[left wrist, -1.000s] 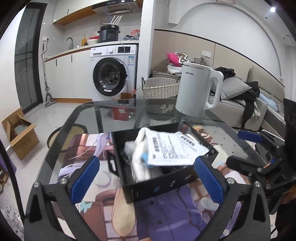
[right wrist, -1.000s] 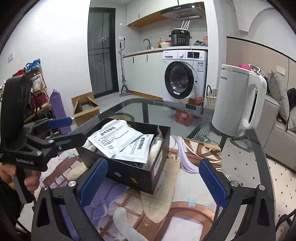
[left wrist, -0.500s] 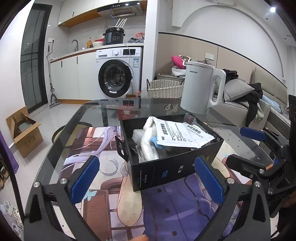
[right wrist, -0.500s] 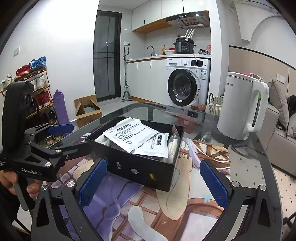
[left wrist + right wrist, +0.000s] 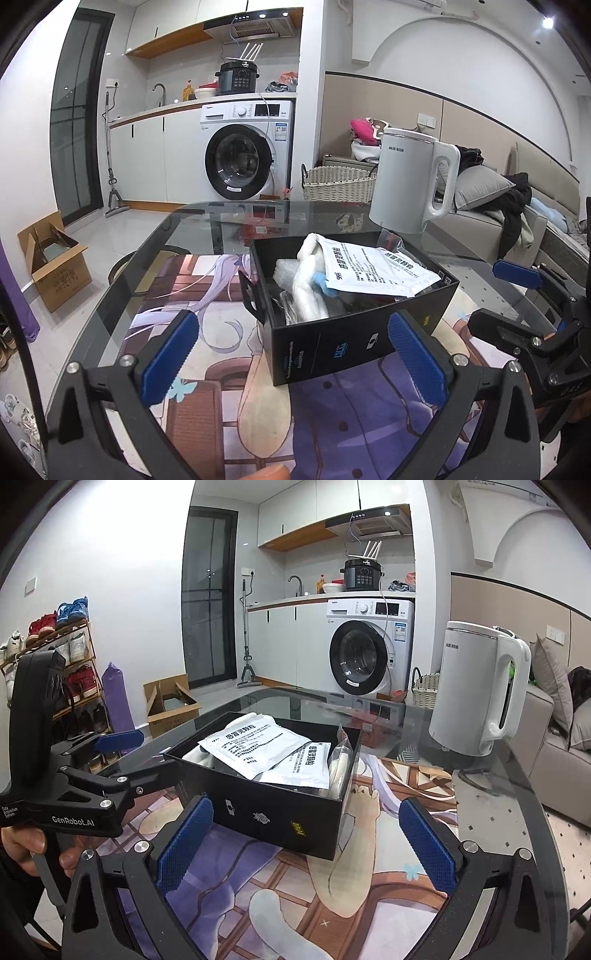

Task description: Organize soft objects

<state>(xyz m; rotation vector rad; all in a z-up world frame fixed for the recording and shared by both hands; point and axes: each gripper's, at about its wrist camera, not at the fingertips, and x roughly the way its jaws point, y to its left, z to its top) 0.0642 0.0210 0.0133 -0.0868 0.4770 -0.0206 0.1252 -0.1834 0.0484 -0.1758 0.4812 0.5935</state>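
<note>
Both grippers — left gripper (image 5: 295, 354), right gripper (image 5: 306, 840) — held spread, nothing gripped. Black box (image 5: 354, 325) set mid-bench, soft items inside. White sachets (image 5: 258, 749) heaped above rim; slide-out judged likely if box nudged. Kettle (image 5: 476, 686) near far edge, knock risked.

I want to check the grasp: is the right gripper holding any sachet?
No, the right gripper is open before the black box, holding nothing.

black box (image 5: 354, 332) sits between both open grippers; kettle (image 5: 412, 184) stands behind.

white pouches (image 5: 373, 271) hide the black box's (image 5: 343, 347) lower contents.
</note>
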